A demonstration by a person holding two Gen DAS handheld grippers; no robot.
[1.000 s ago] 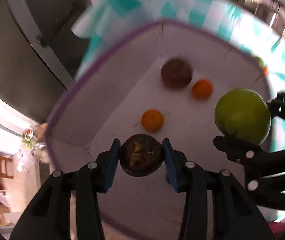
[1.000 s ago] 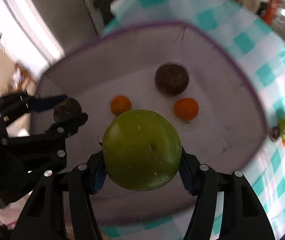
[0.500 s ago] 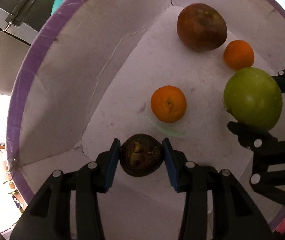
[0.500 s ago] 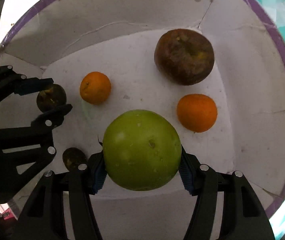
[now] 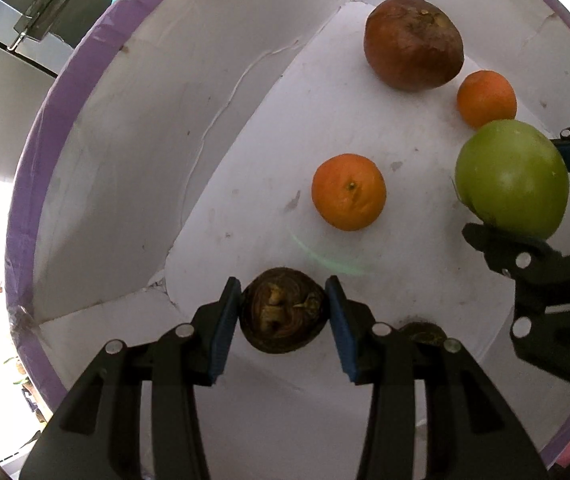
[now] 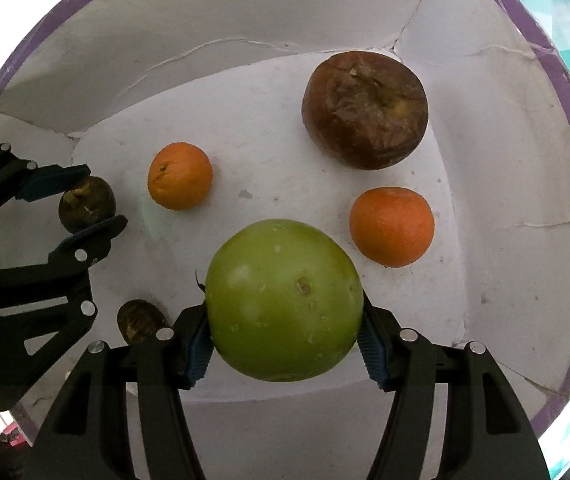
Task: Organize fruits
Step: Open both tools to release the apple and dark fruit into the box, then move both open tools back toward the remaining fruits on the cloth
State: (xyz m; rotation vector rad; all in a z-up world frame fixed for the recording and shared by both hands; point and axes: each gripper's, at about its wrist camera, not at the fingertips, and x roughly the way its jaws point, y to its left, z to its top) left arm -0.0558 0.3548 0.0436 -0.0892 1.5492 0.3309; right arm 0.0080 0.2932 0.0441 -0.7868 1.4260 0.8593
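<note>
Both held fruits lower inside white box point(image 5: 97, 168); no legible writing

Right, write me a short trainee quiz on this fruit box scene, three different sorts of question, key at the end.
1. True or false: the right tongs are shut on the green apple.
2. How many oranges lie on the floor of the white box?
A. one B. two C. three
3. Fill in: the left tongs grip a small dark ____ fruit.

Key
1. True; both pads press its sides.
2. B: the left orange and the right orange.
3. Brown. A second one lies on the box floor, and the big wrinkled brown fruit sits at the far corner.
</note>
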